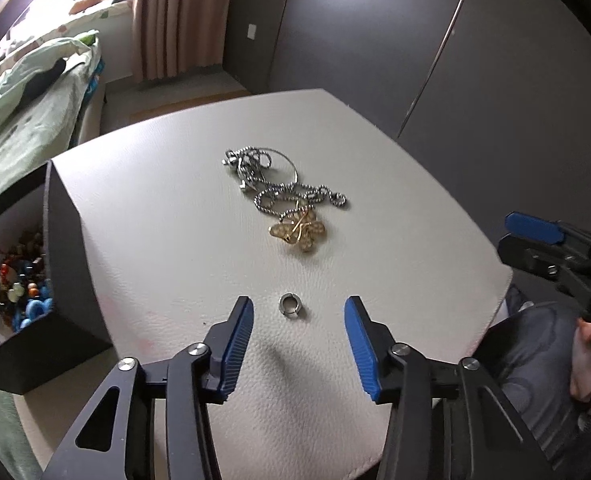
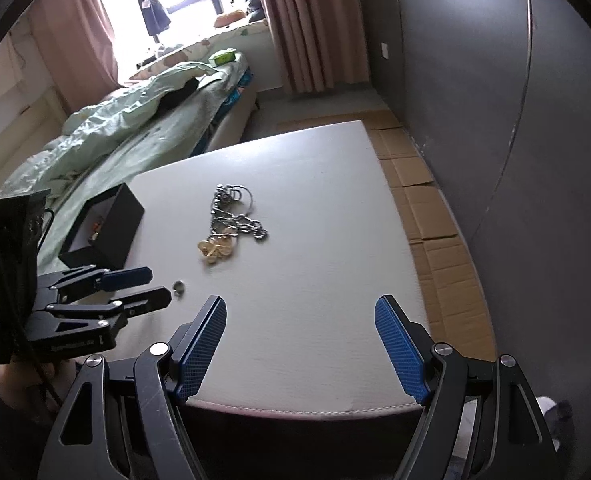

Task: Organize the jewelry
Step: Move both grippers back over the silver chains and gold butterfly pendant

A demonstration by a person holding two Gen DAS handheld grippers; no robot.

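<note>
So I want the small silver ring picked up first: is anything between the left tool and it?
Nothing visible. The ring lies alone on the white surface, just ahead of the open left tool; the chain pile sits farther off.

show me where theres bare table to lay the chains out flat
Widest bare patch: the right side of the white table, between the silver chain tangle and the edge by the cardboard. A smaller strip lies between the tangle and the black box. Near edge is crowded: the ring sits before the open left hand-held gripper.
</note>
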